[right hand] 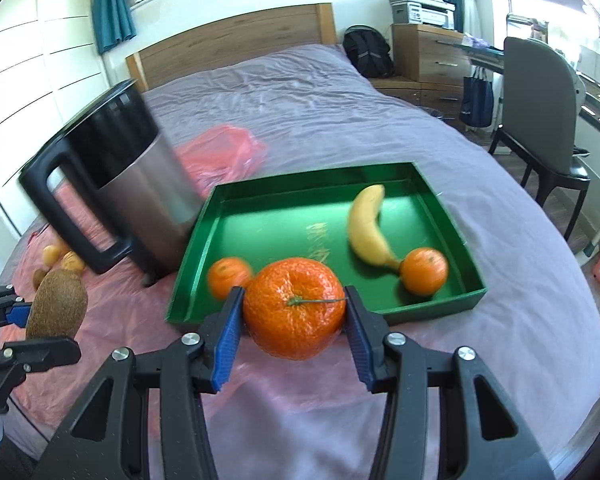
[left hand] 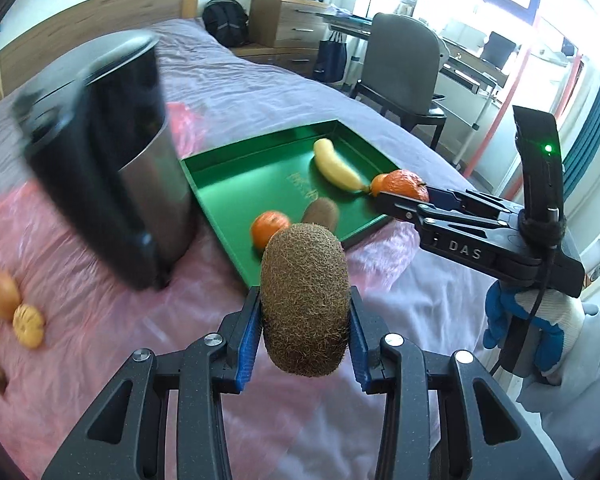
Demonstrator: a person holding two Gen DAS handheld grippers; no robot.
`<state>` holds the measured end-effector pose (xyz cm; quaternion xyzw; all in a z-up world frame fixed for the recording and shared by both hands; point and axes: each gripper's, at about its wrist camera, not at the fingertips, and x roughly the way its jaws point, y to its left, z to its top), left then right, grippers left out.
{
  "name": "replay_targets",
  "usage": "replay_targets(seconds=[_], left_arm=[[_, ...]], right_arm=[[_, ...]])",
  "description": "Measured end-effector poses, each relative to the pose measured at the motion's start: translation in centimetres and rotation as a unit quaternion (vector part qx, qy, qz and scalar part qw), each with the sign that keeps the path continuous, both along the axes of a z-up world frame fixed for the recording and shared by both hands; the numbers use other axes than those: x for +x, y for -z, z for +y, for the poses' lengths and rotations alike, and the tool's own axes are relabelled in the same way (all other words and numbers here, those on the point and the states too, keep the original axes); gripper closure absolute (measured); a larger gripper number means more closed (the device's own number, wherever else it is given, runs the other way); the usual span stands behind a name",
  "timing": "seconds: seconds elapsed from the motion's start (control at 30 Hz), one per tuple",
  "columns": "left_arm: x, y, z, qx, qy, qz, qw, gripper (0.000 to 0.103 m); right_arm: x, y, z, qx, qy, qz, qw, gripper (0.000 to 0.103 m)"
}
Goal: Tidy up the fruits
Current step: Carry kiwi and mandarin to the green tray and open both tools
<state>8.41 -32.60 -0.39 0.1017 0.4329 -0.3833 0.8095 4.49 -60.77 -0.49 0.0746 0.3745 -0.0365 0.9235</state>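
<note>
Left wrist view: left gripper [left hand: 305,330] pinching a fuzzy brown kiwi [left hand: 304,300] between blue pads, held above pink plastic sheet [left hand: 100,320] on the purple bedspread [left hand: 260,80]. Just beyond, green rectangular tray [left hand: 260,168] holding a yellow banana [left hand: 334,166], small orange mandarin [left hand: 269,229], second kiwi [left hand: 321,211]. Steel jug with black handle [left hand: 112,168] left of tray, blurred. Loose small fruits [left hand: 16,320] at far left. Gloved hand [left hand: 540,332] at right.

Right wrist view: right gripper [right hand: 294,314] clamped on a large orange mandarin [right hand: 294,308], at the tray's near edge. Another mandarin [right hand: 424,270] touches the banana's stem end. Left gripper with kiwi at left.
</note>
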Motion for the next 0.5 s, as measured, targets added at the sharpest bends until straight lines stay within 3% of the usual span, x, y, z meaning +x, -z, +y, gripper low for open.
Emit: replay_targets(seconds=[0.27, 0.5], left_arm=[[5.4, 1.9, -6.1, 0.016, -0.011, -0.005, 0.9998, 0.069], [9.8, 5.1, -9.0, 0.042, -0.038, -0.004, 0.9984, 0.069]], right_arm=[[5.2, 0.8, -6.1, -0.01, 0.049, -0.003, 0.999, 0.029], [9.4, 3.5, -9.7, 0.001, 0.08, 0.018, 0.997, 0.029]])
